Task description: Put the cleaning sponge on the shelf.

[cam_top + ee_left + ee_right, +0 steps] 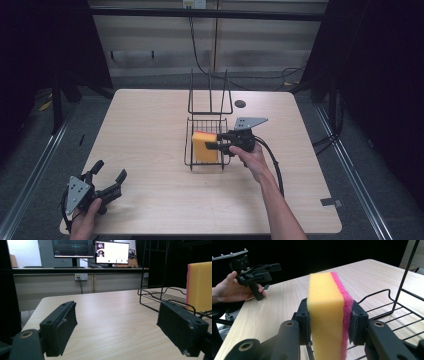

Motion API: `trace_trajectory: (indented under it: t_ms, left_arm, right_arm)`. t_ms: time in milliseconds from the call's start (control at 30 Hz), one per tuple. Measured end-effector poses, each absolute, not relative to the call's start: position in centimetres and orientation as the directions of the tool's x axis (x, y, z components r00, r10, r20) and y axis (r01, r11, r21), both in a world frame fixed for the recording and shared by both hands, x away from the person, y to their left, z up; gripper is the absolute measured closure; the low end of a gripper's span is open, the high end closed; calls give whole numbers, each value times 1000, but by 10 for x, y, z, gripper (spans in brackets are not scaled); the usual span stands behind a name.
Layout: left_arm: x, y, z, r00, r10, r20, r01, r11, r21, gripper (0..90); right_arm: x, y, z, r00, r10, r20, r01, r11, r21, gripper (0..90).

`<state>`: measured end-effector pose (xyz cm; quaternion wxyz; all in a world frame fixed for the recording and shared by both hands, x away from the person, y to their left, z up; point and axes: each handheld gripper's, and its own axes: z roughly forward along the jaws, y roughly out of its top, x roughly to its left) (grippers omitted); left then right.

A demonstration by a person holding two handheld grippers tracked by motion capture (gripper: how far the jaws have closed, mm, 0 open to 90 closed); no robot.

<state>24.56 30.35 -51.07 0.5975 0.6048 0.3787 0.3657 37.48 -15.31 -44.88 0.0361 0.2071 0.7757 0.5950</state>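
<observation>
Clamped by the right gripper across its faces: a sponge, yellow with a pink side, upright over the wire rack at mid-worktop; seen in the right gripper view pinched firmly between both pads; held near the worktop's front left corner in a hand, the left gripper, jaws spread wide with nothing between them; well apart from the rack.

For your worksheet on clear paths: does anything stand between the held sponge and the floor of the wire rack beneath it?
Nothing visible does. The right gripper clamps the sponge upright over the wire rack, whose open floor holds nothing else.
</observation>
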Motion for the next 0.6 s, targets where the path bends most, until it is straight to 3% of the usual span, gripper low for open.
trace_trajectory:
  t_ms: [600]
  left_arm:
    - [246, 304, -511, 448, 894, -9, 21, -1, 1000, 156]
  right_arm:
    - [372, -155, -447, -919, 349, 183, 278, 244, 929, 590]
